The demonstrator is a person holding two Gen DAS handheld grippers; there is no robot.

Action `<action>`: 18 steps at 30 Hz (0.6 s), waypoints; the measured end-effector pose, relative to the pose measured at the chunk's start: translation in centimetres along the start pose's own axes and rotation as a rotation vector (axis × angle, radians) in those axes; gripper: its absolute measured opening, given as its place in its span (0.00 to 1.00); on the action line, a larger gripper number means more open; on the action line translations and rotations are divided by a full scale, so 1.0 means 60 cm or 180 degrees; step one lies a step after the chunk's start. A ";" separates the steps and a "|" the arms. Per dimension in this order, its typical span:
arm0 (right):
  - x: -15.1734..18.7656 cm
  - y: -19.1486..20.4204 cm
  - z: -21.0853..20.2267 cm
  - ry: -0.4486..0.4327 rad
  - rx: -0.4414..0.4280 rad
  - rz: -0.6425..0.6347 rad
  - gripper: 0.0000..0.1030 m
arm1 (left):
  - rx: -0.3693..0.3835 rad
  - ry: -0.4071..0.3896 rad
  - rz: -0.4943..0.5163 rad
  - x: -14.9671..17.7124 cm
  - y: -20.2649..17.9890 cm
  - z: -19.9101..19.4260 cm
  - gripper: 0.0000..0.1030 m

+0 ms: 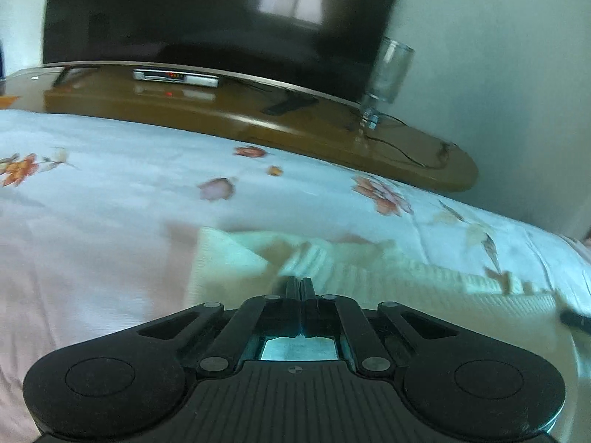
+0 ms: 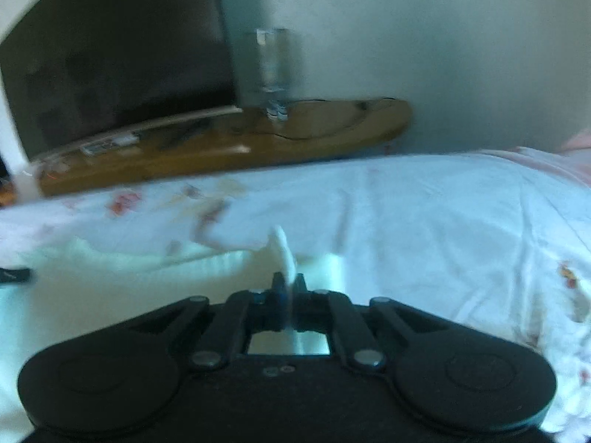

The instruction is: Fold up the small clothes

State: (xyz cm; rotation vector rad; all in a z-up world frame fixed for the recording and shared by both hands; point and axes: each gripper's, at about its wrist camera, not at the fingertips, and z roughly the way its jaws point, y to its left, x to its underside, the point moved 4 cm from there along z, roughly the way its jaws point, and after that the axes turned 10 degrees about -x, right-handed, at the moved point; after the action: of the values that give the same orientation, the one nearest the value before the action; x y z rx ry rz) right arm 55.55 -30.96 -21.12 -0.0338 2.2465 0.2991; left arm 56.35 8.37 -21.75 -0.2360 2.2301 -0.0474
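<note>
A small cream knitted garment (image 1: 236, 262) lies on the floral bed sheet (image 1: 129, 170). My left gripper (image 1: 300, 282) is shut, its fingertips low on the garment's ribbed part; whether cloth is pinched is hidden. The other gripper's tip (image 1: 576, 320) shows at the right edge. In the right wrist view my right gripper (image 2: 290, 282) is shut on an edge of the garment (image 2: 284, 254), which stands up between the fingers. More of the garment (image 2: 129, 262) spreads to the left. The left gripper's tip (image 2: 14, 275) shows at the left edge.
Beyond the bed stands a wooden TV bench (image 1: 258, 118) with a dark television (image 1: 207, 11), a set-top box (image 1: 175, 77), cables and a clear glass (image 1: 388, 74). A pale wall (image 2: 406, 37) is behind. The sheet (image 2: 443, 214) is wrinkled to the right.
</note>
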 end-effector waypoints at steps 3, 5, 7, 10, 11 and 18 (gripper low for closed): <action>0.007 0.002 0.005 0.0034 0.0031 -0.0017 0.09 | -0.0085 -0.0090 -0.0033 -0.003 0.004 -0.004 0.03; 0.004 0.009 -0.005 -0.0012 0.0119 -0.0061 0.23 | -0.0046 -0.0129 -0.0083 -0.009 0.007 -0.016 0.03; -0.001 0.022 -0.024 -0.0117 0.0077 -0.0121 0.24 | 0.0060 -0.0122 0.0015 -0.010 -0.001 -0.038 0.03; 0.000 0.053 -0.048 -0.0122 -0.0183 -0.0167 0.24 | 0.0306 -0.0119 0.0112 -0.002 -0.021 -0.081 0.03; 0.005 0.070 -0.053 -0.0112 -0.0259 -0.0210 0.24 | 0.0390 -0.0084 0.0146 0.004 -0.031 -0.091 0.03; 0.048 0.179 -0.053 0.0101 -0.0681 -0.0512 0.23 | 0.0458 0.0192 0.0426 0.071 -0.085 -0.101 0.04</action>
State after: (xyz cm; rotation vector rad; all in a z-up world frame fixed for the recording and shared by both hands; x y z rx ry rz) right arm 49.94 -21.03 -19.18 -0.3329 2.2183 0.4527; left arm 49.84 2.27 -20.70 -0.0068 2.2852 -0.1435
